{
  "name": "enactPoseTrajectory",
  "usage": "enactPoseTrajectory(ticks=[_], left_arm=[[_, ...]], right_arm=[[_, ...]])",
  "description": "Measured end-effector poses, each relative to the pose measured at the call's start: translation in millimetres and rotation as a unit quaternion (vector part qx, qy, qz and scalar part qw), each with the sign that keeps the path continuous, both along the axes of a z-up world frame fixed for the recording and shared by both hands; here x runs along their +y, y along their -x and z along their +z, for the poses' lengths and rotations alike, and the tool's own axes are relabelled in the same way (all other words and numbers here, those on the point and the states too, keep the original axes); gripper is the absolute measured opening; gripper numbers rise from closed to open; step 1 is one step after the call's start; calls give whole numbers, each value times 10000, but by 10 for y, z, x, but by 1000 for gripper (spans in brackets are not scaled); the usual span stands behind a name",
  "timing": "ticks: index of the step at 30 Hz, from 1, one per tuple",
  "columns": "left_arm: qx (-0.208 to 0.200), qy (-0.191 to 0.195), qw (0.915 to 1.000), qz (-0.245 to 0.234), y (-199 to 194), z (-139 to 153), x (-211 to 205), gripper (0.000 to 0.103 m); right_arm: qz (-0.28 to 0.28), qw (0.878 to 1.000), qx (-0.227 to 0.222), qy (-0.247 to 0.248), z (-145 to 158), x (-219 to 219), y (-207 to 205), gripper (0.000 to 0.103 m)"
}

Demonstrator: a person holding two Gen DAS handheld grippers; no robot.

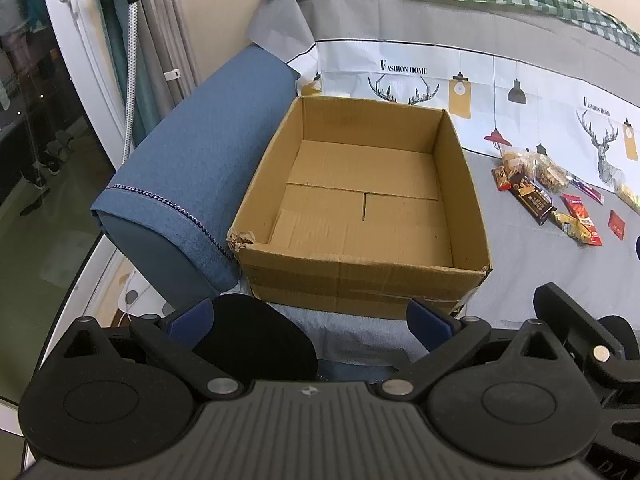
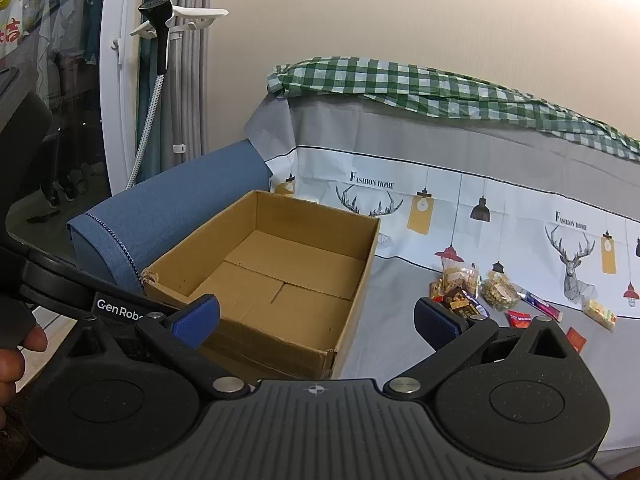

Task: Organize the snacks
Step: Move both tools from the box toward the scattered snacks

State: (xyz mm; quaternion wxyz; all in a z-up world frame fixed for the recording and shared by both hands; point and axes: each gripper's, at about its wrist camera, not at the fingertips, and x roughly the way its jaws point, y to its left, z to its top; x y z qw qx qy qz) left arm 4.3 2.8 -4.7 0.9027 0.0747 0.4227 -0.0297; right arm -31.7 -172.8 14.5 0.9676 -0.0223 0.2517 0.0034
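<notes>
While both tongs hang above the near edge of the grey cloth-covered surface, nothing is gripped: the left tongs (image 1: 310, 322) are spread wide with nothing between their blue pads, and the right tongs (image 2: 318, 320) are spread just as wide, also holding nothing. The cardboard box (image 1: 362, 208) sits open-topped with a bare floor, pressed against the blue sofa armrest (image 1: 192, 184) on its left. The snacks (image 1: 556, 196) lie scattered in a loose cluster on the cloth, well to the right of the box, near the deer-print sheet (image 2: 480, 216).
</notes>
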Motion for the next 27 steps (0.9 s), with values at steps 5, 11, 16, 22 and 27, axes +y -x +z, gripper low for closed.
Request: enactPoseTrajectory(ticks=[5, 11, 16, 22, 27], left_arm=[[103, -74, 9999, -67, -10, -50, -48, 103], [238, -293, 9990, -219, -73, -115, -219, 103], [419, -213, 9975, -536, -193, -173, -500, 103], [617, -557, 9928, -862, -407, -249, -1011, 103], [794, -541, 9909, -947, -750, -354, -1579, 103]], right_arm=[[-28, 9999, 69, -101, -74, -40, -36, 102], [-280, 9992, 44, -276, -167, -209, -89, 102], [-769, 9953, -39, -582, -282, -549, -115, 102], [-1586, 9819, -216, -1011, -391, -1225, -102, 102], [-2460, 9635, -170, -1045, -500, -1903, -24, 102]])
